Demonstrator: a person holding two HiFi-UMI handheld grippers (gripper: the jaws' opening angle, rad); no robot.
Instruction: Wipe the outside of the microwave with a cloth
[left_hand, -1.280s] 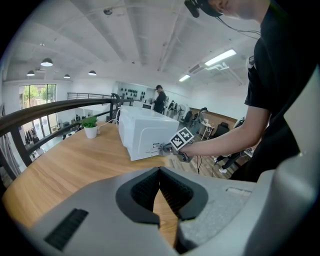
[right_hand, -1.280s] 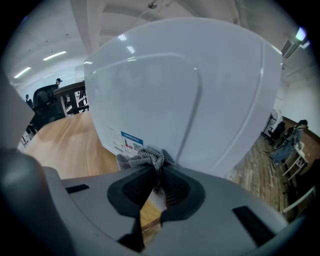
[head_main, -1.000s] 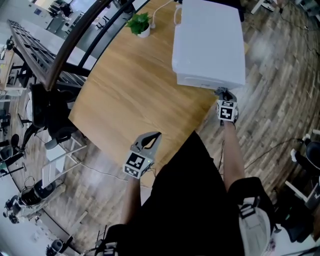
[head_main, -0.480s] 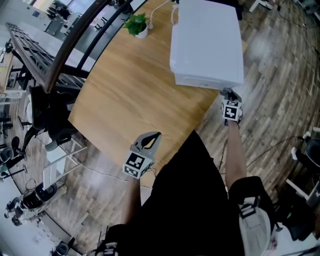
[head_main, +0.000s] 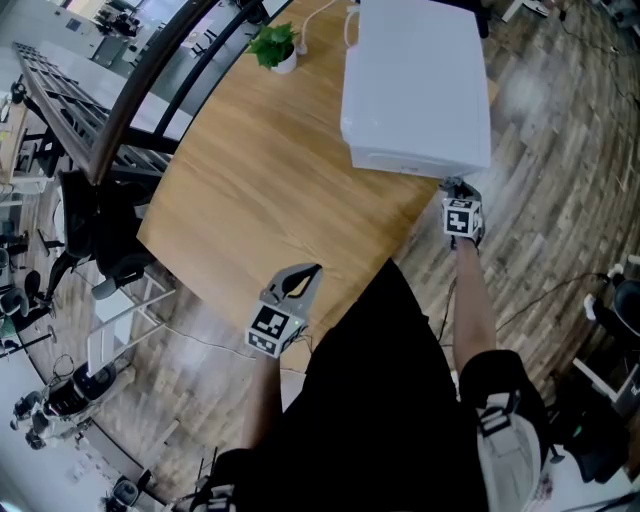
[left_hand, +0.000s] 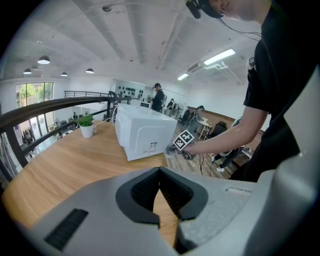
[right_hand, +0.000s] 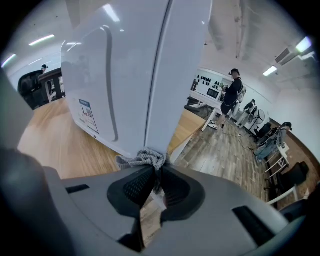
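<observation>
Firstly, microwave (head_main: 415, 85): a white box. We find it standing at the right end of the wooden table (head_main: 260, 200), its near side close to the table's edge. A printed label (right_hand: 88, 114) sits low on that side.

Cloth (right_hand: 142, 159): grey, knitted, bunched. We see it pinched in the right tongs (right_hand: 155, 172), whose jaws are closed onto it, with a wad sticking out past the tips. The wad touches the microwave at its lower near corner, just above the table's edge.

Right tongs (head_main: 452, 188), from the head view: held at that same corner, marker cube toward the person, the arm stretched out over the wooden floor (head_main: 560, 170).

Left tongs (left_hand: 160, 172): jaws pressed together, nothing between them. We place them low over the table's near edge, well apart from the microwave and pointing toward it.

Plant (head_main: 280, 45): small and green, in a white pot. It stands at the table's far edge, left of the microwave and apart from it.

Cable (head_main: 325, 18): white. We note it lying on the table between the plant and the microwave's far end.

Railing (head_main: 150, 90): dark and curved, beyond the table's left side.
</observation>
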